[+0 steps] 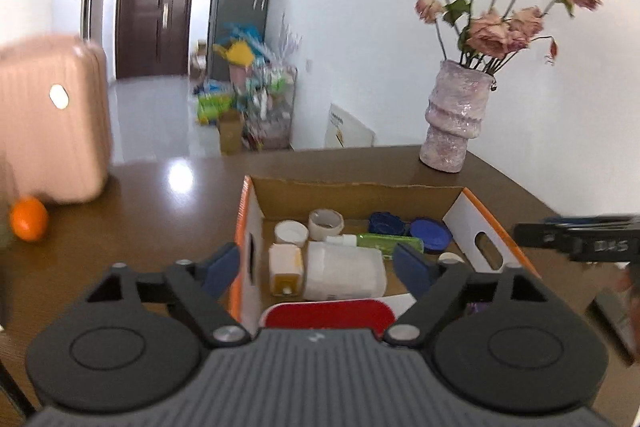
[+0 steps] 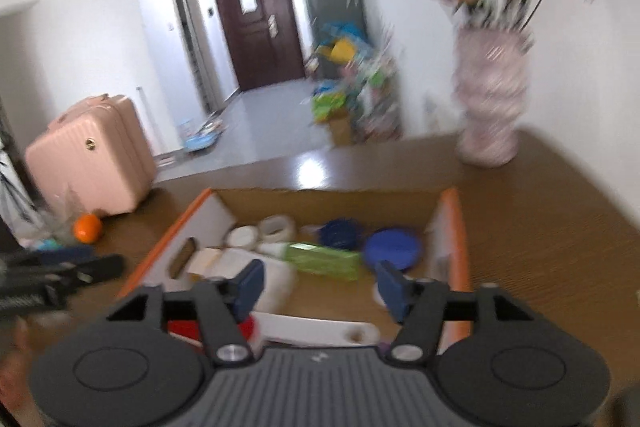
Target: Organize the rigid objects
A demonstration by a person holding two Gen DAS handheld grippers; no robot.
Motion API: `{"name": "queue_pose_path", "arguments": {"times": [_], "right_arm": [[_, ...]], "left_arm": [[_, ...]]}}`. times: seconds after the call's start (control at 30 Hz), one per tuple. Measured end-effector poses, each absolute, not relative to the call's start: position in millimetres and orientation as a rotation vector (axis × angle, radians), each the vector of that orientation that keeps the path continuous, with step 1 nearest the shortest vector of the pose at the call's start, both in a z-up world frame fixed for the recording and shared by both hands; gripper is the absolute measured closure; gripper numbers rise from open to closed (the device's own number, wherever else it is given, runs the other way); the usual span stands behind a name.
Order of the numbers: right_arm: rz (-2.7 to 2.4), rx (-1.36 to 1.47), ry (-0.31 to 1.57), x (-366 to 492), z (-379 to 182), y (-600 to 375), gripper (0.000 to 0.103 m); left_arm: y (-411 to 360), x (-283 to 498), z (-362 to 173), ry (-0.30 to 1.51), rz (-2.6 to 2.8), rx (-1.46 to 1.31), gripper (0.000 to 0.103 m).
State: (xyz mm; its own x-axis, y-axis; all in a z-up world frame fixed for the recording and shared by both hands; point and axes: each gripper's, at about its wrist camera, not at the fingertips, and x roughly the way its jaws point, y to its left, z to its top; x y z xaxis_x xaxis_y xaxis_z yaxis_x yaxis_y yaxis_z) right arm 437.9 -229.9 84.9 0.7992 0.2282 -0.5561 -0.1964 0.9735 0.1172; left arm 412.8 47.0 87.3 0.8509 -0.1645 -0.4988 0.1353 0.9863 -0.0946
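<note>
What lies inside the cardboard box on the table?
Inside the cardboard box: white bottle, green packet, blue lid, tape roll. The left gripper covers the near end.

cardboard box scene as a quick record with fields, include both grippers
container: cardboard box, open top, on brown table
contents: white jar on its side, green packet, blue lid, tape roll
left gripper: open, empty, above box
right gripper: open, empty, above box
outside box: orange, vase of flowers

Bottles, lids, tape roll [image 1: 326,223] inside cardboard box [image 1: 472,209]
</note>
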Motion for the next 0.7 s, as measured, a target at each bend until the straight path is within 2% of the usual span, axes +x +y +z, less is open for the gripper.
{"name": "queue_pose_path", "arguments": {"times": [0.07, 0.1, 0.2, 0.43, 0.7], "right_arm": [[0.172, 0.004, 0.564, 412.7, 88.3, -240.4, 0.025], [0.149, -0.011, 0.544, 400.7, 88.6, -244.8, 0.019], [0.093, -0.027, 0.456, 361.2, 84.7, -257.2, 0.009], [0.048, -0.006, 0.350, 271.3, 65.6, -265.4, 0.009], [0.070, 0.067, 0.340, 175.7, 45.8, -270.3, 0.009]], "left_arm": [[44.3, 392.2, 90.2, 0.483, -0.138, -0.011, 0.005], [43.9, 381.4, 90.2, 0.465, -0.137, 0.000, 0.004], [43.9, 352.2, 86.0, 0.430, -0.135, 0.006, 0.000], [47.1, 272.8, 63.6, 0.345, -0.104, -0.025, 0.000], [51.9, 167.8, 59.8, 0.295, -0.057, -0.012, 0.000]]}}
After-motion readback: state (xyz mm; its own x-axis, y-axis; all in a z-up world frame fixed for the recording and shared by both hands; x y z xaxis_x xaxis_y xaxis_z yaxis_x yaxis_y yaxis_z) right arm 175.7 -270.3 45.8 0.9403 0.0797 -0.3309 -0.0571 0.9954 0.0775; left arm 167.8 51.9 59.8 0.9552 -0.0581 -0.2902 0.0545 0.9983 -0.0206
